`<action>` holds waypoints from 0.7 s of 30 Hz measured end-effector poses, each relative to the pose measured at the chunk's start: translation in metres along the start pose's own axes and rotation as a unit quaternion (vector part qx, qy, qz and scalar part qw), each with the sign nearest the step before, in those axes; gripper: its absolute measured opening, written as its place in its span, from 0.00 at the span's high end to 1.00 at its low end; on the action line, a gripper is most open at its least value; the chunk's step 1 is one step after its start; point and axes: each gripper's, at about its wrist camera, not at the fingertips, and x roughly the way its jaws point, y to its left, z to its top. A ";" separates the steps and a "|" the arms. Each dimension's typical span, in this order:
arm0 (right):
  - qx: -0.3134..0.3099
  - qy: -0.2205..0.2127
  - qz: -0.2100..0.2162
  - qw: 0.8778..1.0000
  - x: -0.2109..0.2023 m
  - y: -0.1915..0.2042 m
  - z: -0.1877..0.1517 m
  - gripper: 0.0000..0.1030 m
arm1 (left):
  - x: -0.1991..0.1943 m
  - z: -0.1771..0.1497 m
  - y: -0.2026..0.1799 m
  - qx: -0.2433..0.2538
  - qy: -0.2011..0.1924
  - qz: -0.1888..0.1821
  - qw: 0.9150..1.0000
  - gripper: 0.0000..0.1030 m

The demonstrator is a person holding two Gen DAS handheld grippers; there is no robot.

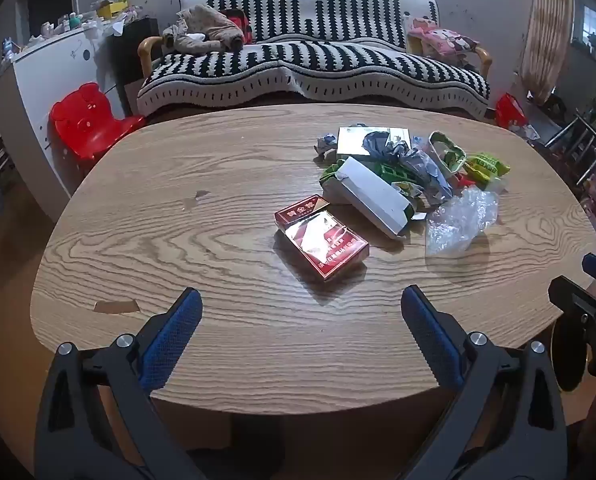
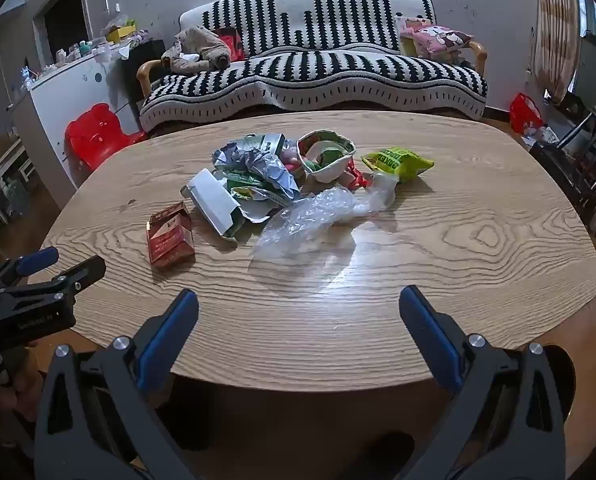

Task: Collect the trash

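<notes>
A heap of trash lies on the wooden table (image 1: 218, 340). Nearest is a red cigarette pack (image 1: 321, 236), also in the right wrist view (image 2: 169, 236). Behind it lie a white carton (image 1: 372, 197) (image 2: 214, 200), crumpled grey foil (image 1: 402, 156) (image 2: 258, 164), a paper bowl (image 1: 448, 150) (image 2: 327, 155), a green snack wrapper (image 1: 486, 166) (image 2: 400, 160) and clear plastic film (image 1: 460, 220) (image 2: 318, 214). My left gripper (image 1: 301, 304) is open and empty over the near table edge, short of the pack. My right gripper (image 2: 298, 306) is open and empty, short of the film.
A black-and-white striped sofa (image 1: 314, 64) stands behind the table, with clothes and a pink cushion (image 1: 444, 40) on it. A red child's chair (image 1: 88, 124) and a white cabinet (image 1: 46, 76) stand at the left. Each gripper shows at the edge of the other's view.
</notes>
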 end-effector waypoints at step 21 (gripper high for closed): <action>-0.001 0.002 0.000 1.000 -0.005 0.004 -0.003 0.06 | 0.003 -0.001 0.003 -0.004 0.001 0.000 1.000 0.06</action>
